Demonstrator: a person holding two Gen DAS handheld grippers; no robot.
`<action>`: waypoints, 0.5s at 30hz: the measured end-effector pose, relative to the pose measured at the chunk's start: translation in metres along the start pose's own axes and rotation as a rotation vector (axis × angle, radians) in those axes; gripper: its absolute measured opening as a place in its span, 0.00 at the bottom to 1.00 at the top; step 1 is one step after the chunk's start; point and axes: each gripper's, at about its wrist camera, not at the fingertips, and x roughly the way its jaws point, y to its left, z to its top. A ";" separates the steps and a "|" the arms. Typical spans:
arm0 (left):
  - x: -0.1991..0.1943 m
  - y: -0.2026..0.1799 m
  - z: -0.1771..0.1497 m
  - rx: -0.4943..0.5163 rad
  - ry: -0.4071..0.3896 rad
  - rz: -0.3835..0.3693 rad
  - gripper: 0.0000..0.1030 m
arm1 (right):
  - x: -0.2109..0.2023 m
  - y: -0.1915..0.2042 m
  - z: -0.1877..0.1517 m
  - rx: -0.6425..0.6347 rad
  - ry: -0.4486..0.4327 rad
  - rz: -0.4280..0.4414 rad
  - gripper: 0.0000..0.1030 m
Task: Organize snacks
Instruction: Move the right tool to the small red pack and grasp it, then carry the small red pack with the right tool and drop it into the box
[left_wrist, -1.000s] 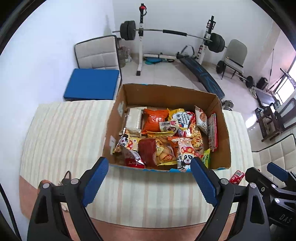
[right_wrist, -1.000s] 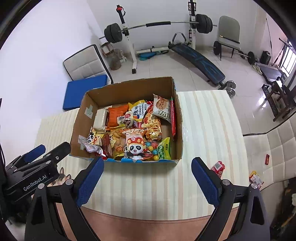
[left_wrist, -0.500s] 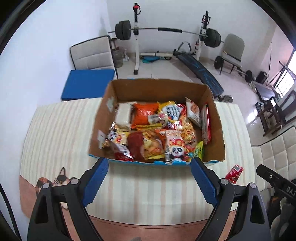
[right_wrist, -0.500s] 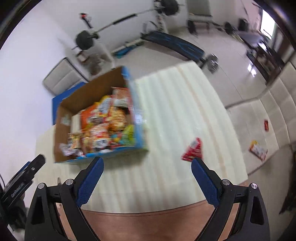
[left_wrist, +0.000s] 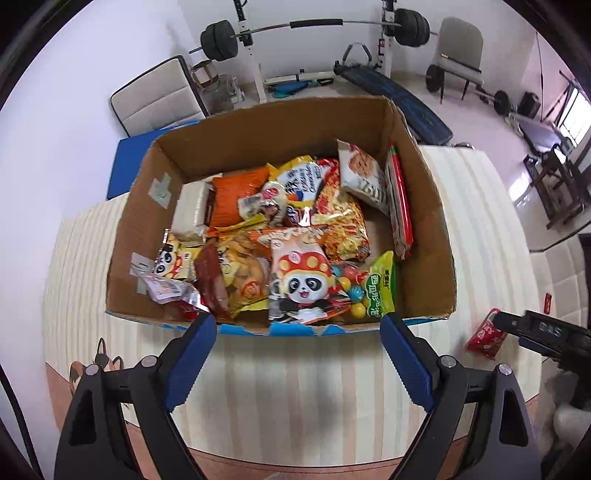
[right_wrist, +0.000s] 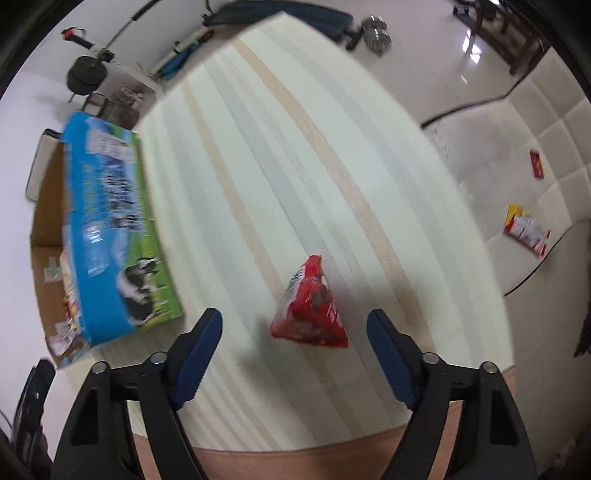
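A cardboard box (left_wrist: 430, 206) full of snack packets stands on the striped table (left_wrist: 295, 391); a panda packet (left_wrist: 301, 284) lies at its front. A red snack packet (right_wrist: 310, 306) lies alone on the table, right of the box (right_wrist: 110, 229); it also shows in the left wrist view (left_wrist: 487, 334). My left gripper (left_wrist: 297, 325) is open and empty, just in front of the box's near wall. My right gripper (right_wrist: 295, 328) is open and empty, its fingers either side of the red packet, above it. The right gripper's body (left_wrist: 546, 334) shows next to the packet.
Two more packets, a small red one (right_wrist: 536, 164) and a yellow-red one (right_wrist: 526, 230), lie on the white padded seat right of the table. Gym gear, a barbell rack (left_wrist: 314, 27) and chairs stand behind. The table's near edge (right_wrist: 295, 454) is close.
My right gripper has swung right, away from the box, and come down over the lone red packet. My left gripper has moved closer to the box front. Both stay open.
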 end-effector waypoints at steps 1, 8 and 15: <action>0.002 -0.003 0.000 0.005 0.004 0.005 0.88 | 0.011 -0.002 0.003 0.009 0.020 0.006 0.70; 0.012 -0.005 0.000 0.000 0.028 0.013 0.88 | 0.031 -0.004 0.002 -0.016 0.015 -0.023 0.44; 0.012 0.005 -0.008 -0.028 0.045 -0.010 0.88 | 0.024 0.004 -0.014 -0.047 -0.005 0.004 0.42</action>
